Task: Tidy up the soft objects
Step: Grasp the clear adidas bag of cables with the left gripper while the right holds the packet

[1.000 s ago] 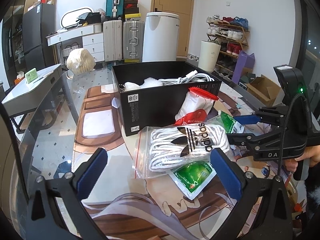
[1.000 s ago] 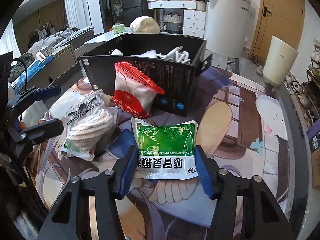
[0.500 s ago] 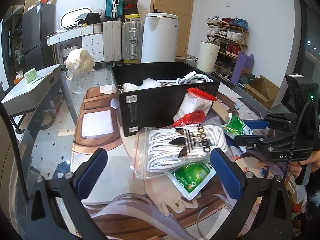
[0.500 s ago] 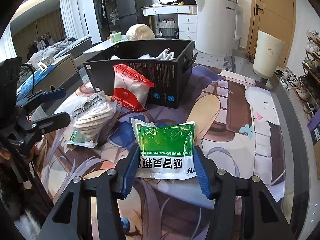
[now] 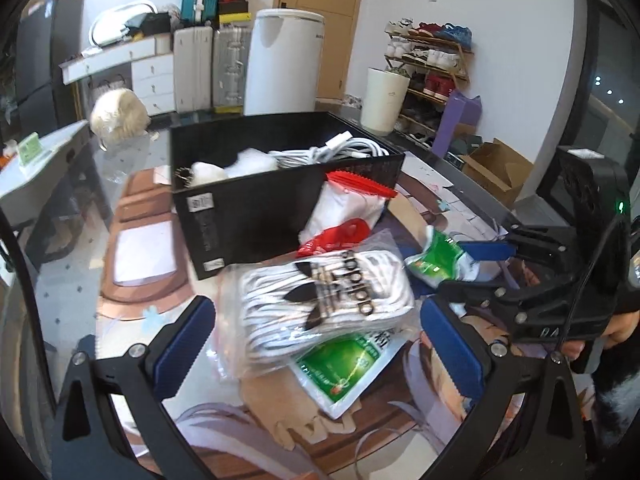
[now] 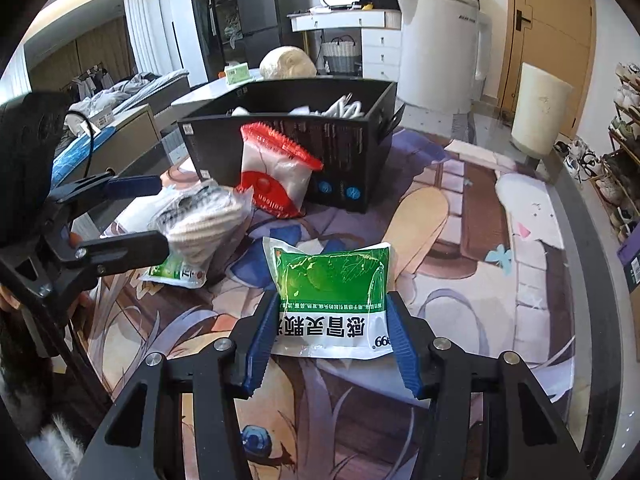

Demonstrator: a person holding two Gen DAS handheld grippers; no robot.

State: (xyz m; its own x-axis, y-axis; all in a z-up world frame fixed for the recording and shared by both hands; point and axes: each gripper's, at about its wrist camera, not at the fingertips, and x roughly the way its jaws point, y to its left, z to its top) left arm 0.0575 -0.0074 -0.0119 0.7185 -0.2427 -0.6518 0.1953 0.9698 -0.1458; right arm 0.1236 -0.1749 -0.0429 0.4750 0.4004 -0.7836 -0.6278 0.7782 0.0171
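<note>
The right gripper (image 6: 332, 336) pinches a green-and-white sachet (image 6: 330, 284) by its lower edge, both blue pads pressed against the packet's sides, and the sachet stands up from the illustrated table mat (image 6: 460, 240) with its printed end nearest the camera. The left gripper (image 5: 320, 344) has its jaws spread wide on either side of a clear zip bag of white socks (image 5: 324, 300), which lies on the mat; the pads look apart from the plastic, though the blur at the edges makes that hard to swear to. Under the socks lies a second green sachet (image 5: 344, 364), flat on the mat. Just behind them a red-and-white pouch (image 5: 348, 212) leans against the front wall of the black box (image 5: 248, 216), which already holds coiled white cables (image 5: 340, 150) and some soft white bundles (image 5: 208, 172).
</note>
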